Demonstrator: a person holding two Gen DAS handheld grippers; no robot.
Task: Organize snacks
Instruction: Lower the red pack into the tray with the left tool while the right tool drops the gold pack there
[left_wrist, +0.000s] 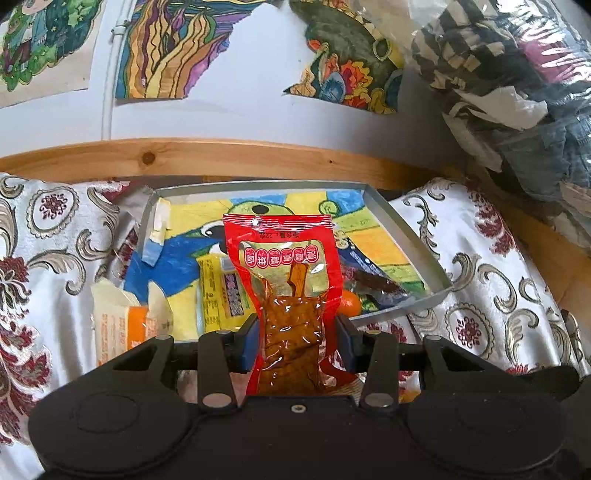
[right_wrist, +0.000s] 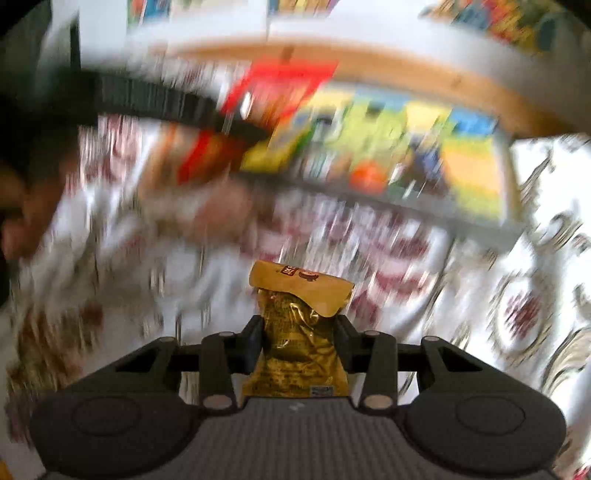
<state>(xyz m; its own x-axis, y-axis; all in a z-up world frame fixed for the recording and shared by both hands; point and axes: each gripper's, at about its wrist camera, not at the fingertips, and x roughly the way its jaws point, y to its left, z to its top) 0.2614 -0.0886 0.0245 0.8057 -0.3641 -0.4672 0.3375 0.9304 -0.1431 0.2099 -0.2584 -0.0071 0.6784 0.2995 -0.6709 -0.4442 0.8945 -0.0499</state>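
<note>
Two snacks are in hand at once: the left gripper (left_wrist: 295, 339) is clamped on a red plastic pouch of brown braised snack (left_wrist: 286, 280), held upright w/ its sealed top edge over the near side of the shallow grey tray lined w/ a bright crayon drawing (left_wrist: 410, 229), and the right gripper (right_wrist: 299, 341) is closed on a crinkled gold foil packet w/ a tan folded top (right_wrist: 299, 317), above the white floral-patterned cloth (right_wrist: 480, 295) and short of the tray. Already in the tray: a yellow flat packet (left_wrist: 218, 291), a small orange round item (left_wrist: 349, 304) and a dark wrapper, partly hidden behind the pouch. A pale cardboard box w/ an orange panel (left_wrist: 118, 321) sits at the tray's near-left corner; can't tell if it's in or out. Right-wrist view is heavily blurred, so exact spacing there is unclear. Likely step: drop the red pouch in. To do it well, carry it past the near rim, aim for the bare blue/yellow patch left of the yellow packet, lower until the pouch lies flat, then open the fingers; releasing high risks it landing on the rim or stacking crooked. Keep the gold packet back until the left side clears, as both heading to the same tray could collide.
</note>
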